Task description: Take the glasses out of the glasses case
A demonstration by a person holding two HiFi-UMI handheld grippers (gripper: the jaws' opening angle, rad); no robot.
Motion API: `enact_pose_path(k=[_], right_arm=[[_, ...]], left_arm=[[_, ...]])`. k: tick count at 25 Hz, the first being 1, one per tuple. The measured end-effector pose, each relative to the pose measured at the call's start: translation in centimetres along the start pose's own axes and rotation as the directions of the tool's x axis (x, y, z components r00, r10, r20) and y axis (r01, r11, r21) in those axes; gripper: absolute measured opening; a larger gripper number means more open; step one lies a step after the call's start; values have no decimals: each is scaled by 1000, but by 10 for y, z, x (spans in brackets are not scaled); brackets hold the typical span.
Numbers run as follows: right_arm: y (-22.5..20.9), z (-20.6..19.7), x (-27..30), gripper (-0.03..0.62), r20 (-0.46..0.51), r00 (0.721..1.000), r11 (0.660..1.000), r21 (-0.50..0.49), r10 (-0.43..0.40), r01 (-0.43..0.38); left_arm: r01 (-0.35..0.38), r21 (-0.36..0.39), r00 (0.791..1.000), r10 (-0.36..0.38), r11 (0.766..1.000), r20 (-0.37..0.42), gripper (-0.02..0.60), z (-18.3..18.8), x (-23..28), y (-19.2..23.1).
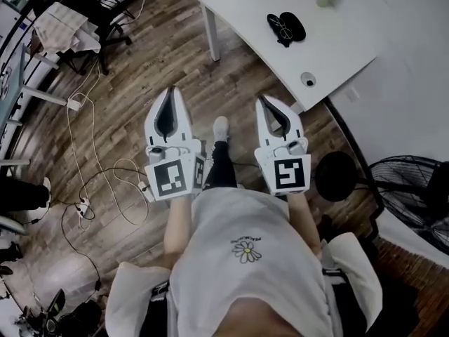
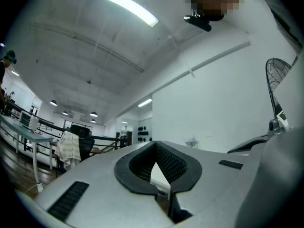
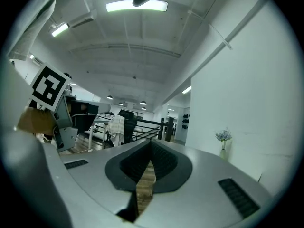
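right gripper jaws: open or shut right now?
Shut. In the right gripper view the right gripper has its tips together with nothing between them; only wooden floor shows through the gap behind the tips.

We saw the black glasses case (image 1: 292, 25) lying flat on the white table (image 1: 351, 48), at about one o'clock; seemingly open; the dark-framed glasses (image 1: 278, 27) rested at its left side, at nine o'clock.

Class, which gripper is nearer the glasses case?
Right. The right gripper is over the floor, short of the glasses case on the table; the left gripper is farther off.
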State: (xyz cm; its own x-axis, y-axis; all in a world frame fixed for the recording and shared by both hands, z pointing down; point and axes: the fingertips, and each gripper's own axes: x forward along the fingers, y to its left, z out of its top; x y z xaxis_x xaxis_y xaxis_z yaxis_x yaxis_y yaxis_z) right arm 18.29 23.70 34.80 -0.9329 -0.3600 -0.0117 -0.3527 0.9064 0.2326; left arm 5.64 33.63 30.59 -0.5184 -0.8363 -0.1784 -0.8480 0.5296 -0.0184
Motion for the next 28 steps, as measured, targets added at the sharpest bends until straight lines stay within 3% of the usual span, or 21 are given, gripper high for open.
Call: enact_pose_path(k=[12, 20, 28], right_arm=[[-65, -17, 149, 9, -70, 997, 1000, 12, -25, 26], [-117, -12, 277, 9, -97, 993, 997, 44, -65, 70], [-139, -20, 348, 9, -91, 994, 997, 40, -60, 64]], left_arm=[[118, -77, 993, -117, 990, 11, 17, -32, 174, 27], [195, -77, 981, -193, 978, 32, 15, -40, 309, 59], [228, -60, 974, -226, 972, 30, 17, -56, 382, 79]])
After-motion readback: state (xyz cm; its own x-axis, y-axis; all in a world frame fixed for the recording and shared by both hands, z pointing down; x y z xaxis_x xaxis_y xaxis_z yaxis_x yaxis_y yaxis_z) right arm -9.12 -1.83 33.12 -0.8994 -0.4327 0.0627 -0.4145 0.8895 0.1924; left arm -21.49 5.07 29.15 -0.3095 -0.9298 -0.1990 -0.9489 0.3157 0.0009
